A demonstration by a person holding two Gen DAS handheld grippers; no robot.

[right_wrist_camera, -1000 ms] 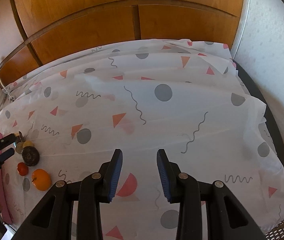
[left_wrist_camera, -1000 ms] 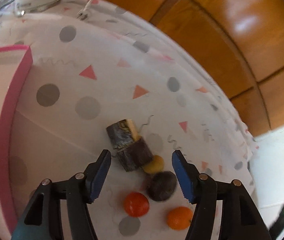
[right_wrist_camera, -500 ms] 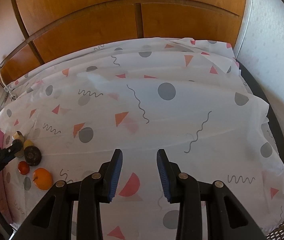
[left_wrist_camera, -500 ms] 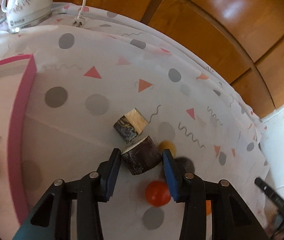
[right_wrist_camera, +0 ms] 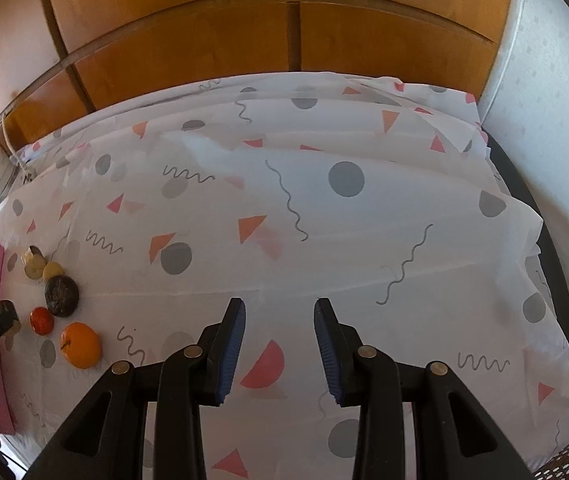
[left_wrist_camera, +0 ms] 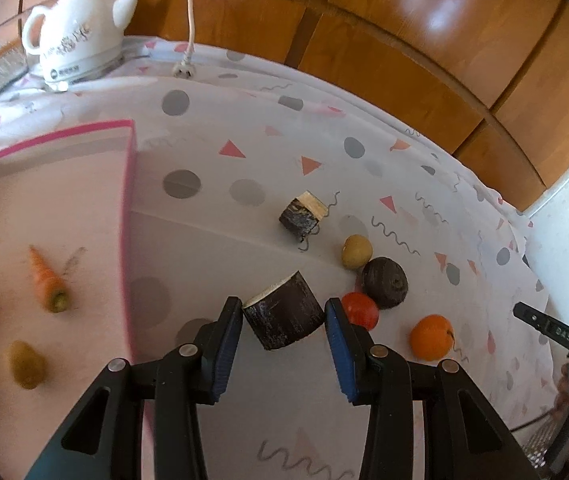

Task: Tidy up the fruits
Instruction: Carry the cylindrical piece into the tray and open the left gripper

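Clamping a dark cane chunk (left_wrist_camera: pixel 282 316) lifted just beside the pink-rimmed tray (left_wrist_camera: pixel 128 216), the left tongs (left_wrist_camera: pixel 283 332) hold it above the counter (left_wrist_camera: pixel 364 184), while the right tongs (right_wrist_camera: pixel 279 338) hang narrowly parted, gripping nothing.

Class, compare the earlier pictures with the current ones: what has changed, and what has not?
The left claw closed on the dark sugarcane piece and carried it toward the pink tray. The right claw stayed put, holding nothing; the other fruits stayed on the cloth.
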